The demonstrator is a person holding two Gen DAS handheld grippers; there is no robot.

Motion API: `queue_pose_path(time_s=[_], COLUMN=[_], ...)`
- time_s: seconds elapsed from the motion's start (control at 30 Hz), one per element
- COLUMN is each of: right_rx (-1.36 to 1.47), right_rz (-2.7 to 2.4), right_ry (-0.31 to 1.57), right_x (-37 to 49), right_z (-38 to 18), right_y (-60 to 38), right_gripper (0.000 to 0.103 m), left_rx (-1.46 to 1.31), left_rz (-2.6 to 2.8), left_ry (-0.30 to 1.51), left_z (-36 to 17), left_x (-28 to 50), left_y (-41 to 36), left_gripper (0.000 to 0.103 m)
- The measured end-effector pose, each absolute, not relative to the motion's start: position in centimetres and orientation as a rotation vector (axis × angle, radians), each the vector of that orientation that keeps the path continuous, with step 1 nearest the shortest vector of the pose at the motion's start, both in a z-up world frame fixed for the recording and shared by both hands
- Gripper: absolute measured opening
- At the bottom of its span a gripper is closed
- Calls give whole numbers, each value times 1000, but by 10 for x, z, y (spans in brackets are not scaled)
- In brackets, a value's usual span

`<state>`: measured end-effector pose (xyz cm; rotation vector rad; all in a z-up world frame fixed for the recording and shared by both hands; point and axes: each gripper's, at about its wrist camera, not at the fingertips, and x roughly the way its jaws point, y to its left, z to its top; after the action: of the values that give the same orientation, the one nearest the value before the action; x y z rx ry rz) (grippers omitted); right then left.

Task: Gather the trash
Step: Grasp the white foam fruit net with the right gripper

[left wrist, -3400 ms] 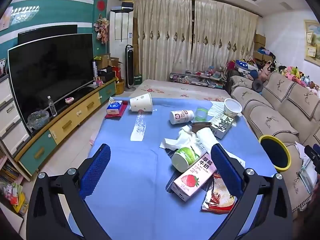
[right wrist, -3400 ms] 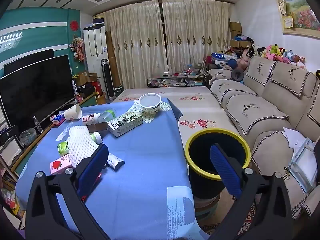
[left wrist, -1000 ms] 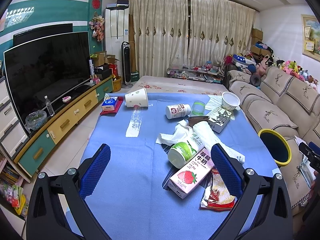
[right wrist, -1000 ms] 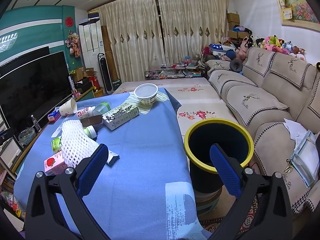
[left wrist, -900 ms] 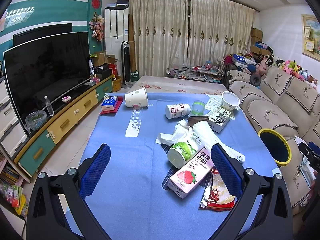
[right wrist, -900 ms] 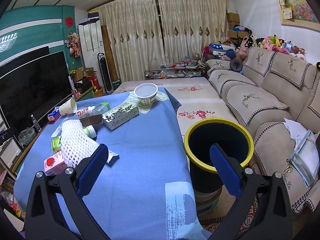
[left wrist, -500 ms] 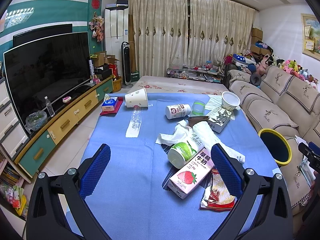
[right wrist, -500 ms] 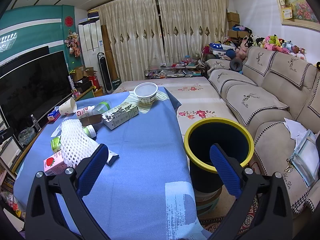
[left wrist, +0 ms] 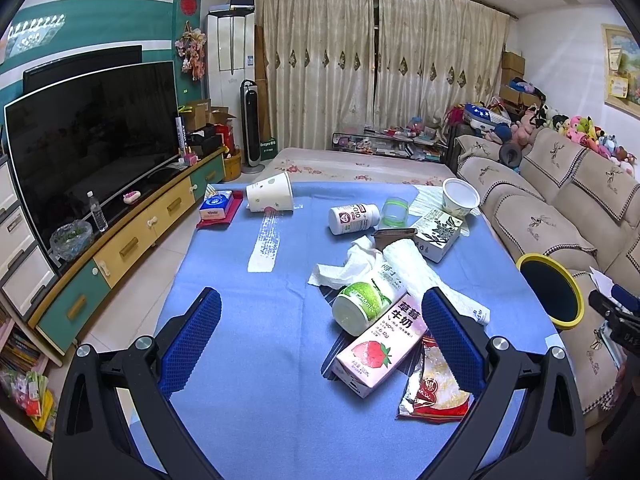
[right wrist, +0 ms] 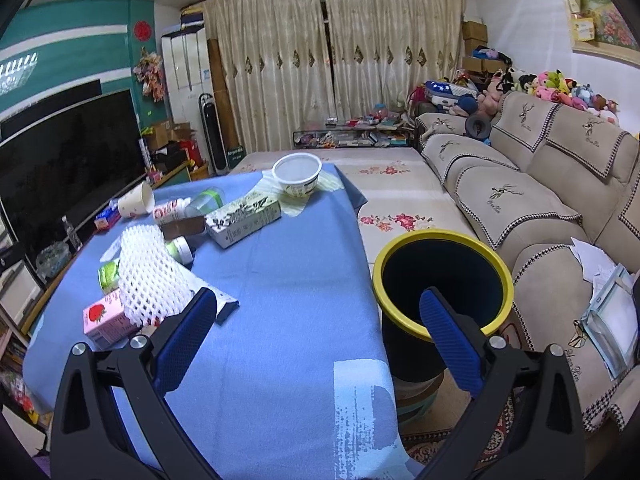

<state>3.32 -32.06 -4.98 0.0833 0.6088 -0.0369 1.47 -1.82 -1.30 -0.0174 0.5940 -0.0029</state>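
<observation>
Pink milk carton [left wrist: 380,350] lies just ahead-right of our left hand-held gripper [left wrist: 320,338], long axis diagonal. Both hand-held grippers gape, empty; bin [right wrist: 442,276] sits w/ right one [right wrist: 316,330].

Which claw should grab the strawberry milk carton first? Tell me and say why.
Left. The left claw is open with the strawberry milk carton lying just ahead between its fingers. The right claw, also open, faces the bin, with the carton off to its left.
</observation>
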Motion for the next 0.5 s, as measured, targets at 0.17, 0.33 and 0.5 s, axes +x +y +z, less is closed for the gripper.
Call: queue_pose_path(time_s=[0.17, 0.33, 0.5], right_rx=[99, 75, 52], right_rz=[43, 119, 257], right_ry=[619, 649, 682], right_x=[46, 66, 88], right_z=[-57, -65, -70], right_y=[-310, -284, -242], right_gripper=[96, 75, 60], left_rx=[-12, -20, -19], left_rz=[-6, -1, 25], left_ry=[601, 609, 602], left_z=[-15, -18, -24], left_x=[19, 24, 28], left_y=[-20, -16, -6], left_gripper=[99, 99, 99])
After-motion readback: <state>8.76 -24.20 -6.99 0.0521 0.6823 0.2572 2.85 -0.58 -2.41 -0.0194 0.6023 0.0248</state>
